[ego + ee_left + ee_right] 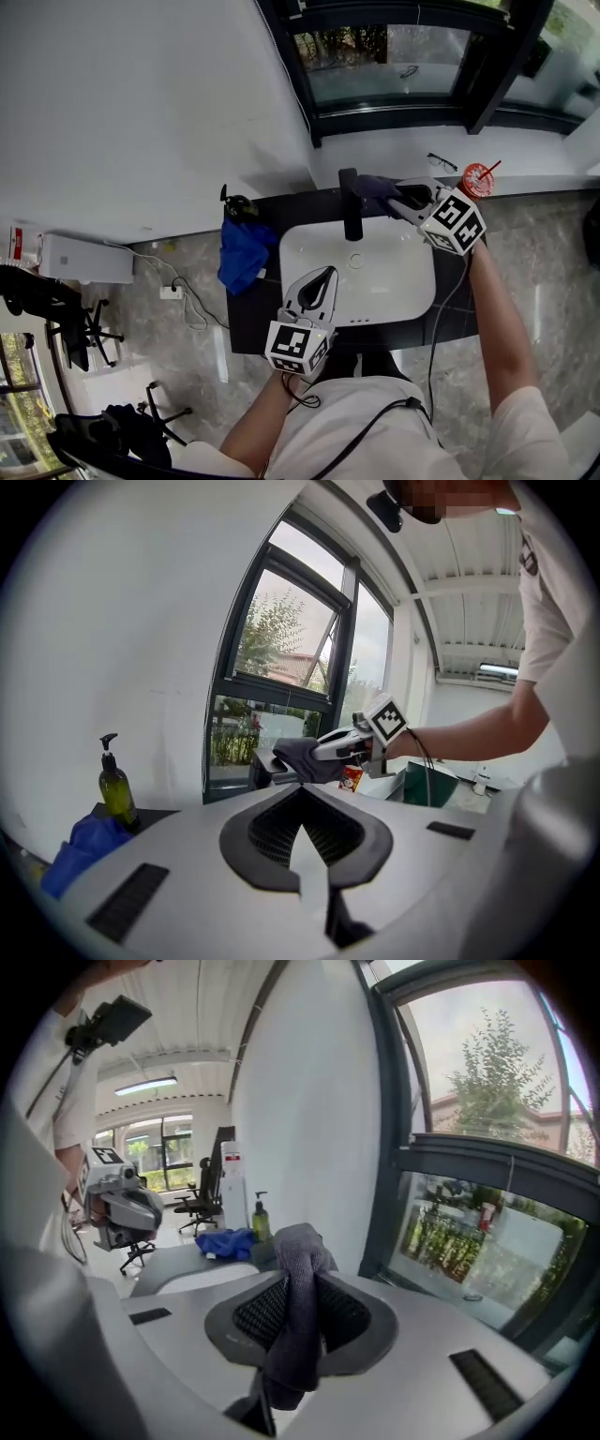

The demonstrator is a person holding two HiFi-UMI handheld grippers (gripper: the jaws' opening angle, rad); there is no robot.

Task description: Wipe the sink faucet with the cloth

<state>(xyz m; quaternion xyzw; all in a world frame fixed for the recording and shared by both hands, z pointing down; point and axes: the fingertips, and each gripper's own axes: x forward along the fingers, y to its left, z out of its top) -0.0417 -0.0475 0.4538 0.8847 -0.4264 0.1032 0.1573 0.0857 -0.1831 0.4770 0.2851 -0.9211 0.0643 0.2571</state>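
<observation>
My left gripper (328, 275) hangs pressed together, empty; right gripper (401, 199) pinches the cloth (373, 190) at the faucet (352, 220) top, so wiping seems underway, unfinished.

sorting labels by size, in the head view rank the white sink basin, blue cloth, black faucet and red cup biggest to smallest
1. white sink basin, clearly largest
2. blue cloth
3. black faucet
4. red cup
The last two look close: the faucet is longer, the cup wider.
</observation>
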